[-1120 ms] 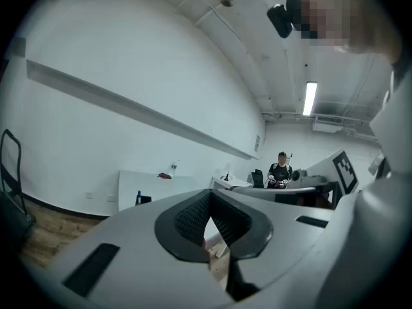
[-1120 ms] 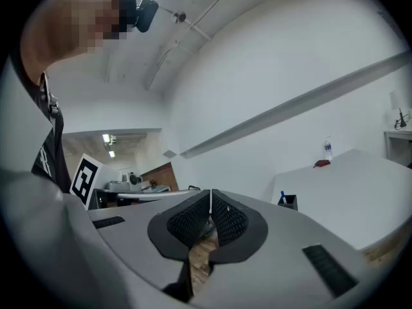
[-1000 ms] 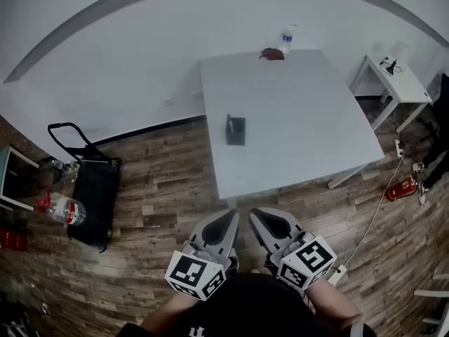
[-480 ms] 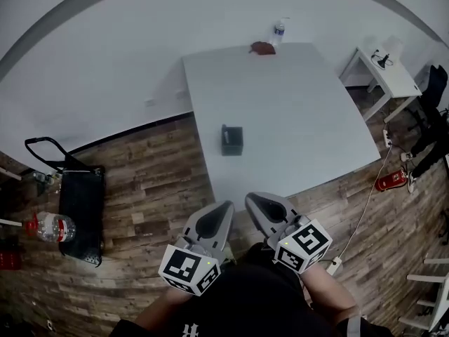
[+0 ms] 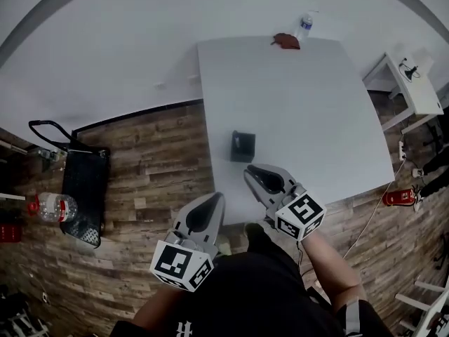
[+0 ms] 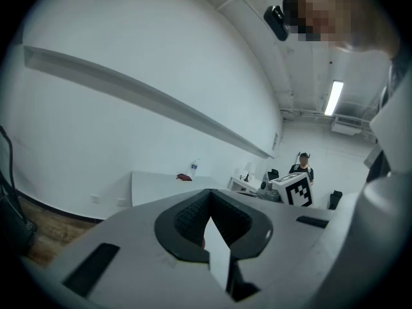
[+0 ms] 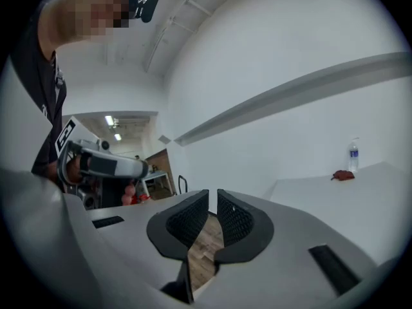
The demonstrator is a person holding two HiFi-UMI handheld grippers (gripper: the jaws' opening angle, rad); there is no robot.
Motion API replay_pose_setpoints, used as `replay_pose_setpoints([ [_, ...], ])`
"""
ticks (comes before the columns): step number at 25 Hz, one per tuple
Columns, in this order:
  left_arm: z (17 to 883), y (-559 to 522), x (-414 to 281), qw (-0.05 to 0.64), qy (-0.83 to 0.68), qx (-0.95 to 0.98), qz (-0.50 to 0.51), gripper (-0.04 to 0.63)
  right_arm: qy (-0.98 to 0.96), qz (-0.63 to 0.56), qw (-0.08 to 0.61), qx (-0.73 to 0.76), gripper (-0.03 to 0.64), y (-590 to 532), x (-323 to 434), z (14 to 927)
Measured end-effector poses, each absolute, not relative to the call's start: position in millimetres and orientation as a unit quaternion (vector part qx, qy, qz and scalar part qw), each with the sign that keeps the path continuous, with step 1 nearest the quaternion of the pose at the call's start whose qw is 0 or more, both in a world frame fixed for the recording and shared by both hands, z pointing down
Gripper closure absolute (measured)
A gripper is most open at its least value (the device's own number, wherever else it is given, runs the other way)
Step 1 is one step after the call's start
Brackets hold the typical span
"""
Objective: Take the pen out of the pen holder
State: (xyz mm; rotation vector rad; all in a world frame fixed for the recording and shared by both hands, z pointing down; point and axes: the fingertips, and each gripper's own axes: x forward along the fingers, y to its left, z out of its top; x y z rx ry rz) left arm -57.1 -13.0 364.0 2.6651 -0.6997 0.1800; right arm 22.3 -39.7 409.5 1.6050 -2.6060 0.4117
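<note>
Pen holder (image 5: pixel 243 146) stands near the front edge of a broad, smooth white tabletop (image 5: pixel 309 104) over a wood-plank floor (image 5: pixel 154 163). The left hand-held gripper (image 5: pixel 215 199), grey with ribbed black pads, has its tips together on nothing. The right hand-held gripper (image 5: pixel 252 168) shows just beside the holder, jaws a slit apart, empty. The holder is small, dark and boxy; any pen inside is too small to make out. A clear bottle (image 5: pixel 304 24) and a crumpled red thing (image 5: pixel 286 41) sit at the far edge.

No legible text, water bottle (image 5: pixel 304 24) label perhaps printed, too small to read
</note>
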Motion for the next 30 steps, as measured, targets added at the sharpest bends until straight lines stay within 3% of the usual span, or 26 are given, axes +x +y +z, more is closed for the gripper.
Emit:
replay_pose_setpoints([
  [4, 363.4, -39.1, -46.8, 0.185, -0.301, 0.933, 0.073, 0.589, -0.878, 0.106, 0.072, 0.462, 0.594, -84.9, 42.8, 431.4],
  [8, 371.4, -61.2, -36.2, 0.2, -0.347, 0.913, 0.081, 0.589, -0.907, 0.094, 0.119, 0.393, 0.545, -123.6, 51.6, 465.6],
  [18, 397.1, -87.9, -38.8, 0.232, -0.402, 0.878, 0.116, 0.589, -0.931, 0.093, 0.204, 0.288, 0.535, -179.1, 48.4, 551.8],
  [30, 423.4, -107.1, -37.3, 0.271, -0.409, 0.861, 0.134, 0.589, -0.939, 0.115, 0.251, 0.206, 0.535, -172.6, 37.5, 600.7],
])
